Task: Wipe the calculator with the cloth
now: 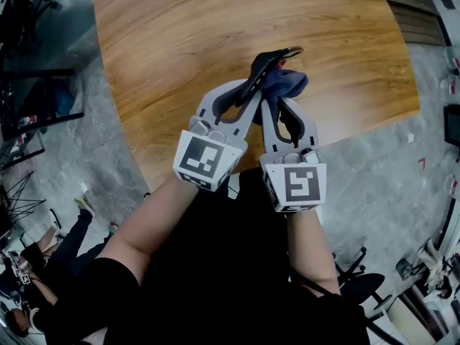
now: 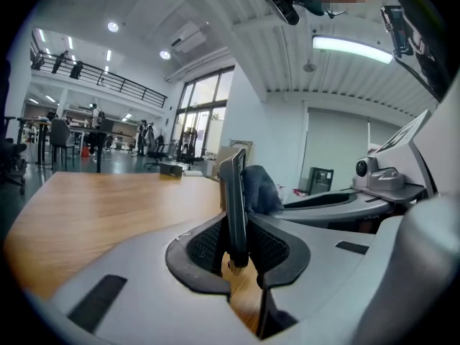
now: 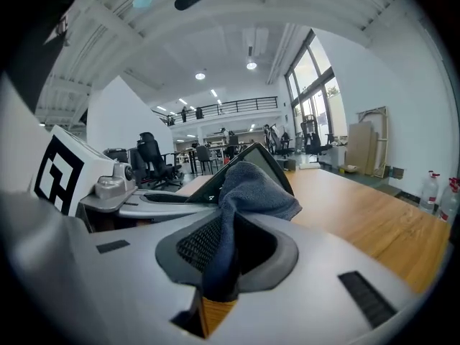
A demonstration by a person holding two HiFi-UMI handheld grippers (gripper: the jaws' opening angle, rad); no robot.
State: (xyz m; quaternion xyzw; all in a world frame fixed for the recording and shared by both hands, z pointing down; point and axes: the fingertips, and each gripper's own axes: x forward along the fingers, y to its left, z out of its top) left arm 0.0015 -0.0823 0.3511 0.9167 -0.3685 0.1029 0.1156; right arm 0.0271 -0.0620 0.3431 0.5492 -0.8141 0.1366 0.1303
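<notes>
Above the near edge of the wooden table, my left gripper is shut on a thin black calculator, held edge-on and raised off the table. In the left gripper view the calculator stands upright between the ribbed pads, with the dark blue cloth bunched against its right side. My right gripper is shut on that cloth. The right gripper view shows the cloth draped out of the jaws and pressed against the calculator just beyond it. The two grippers sit side by side, nearly touching.
The table's curved near edge lies just below the grippers. Grey floor surrounds it, with office chairs at the lower right and a seated person at the lower left. Far across the table sits a small dark box.
</notes>
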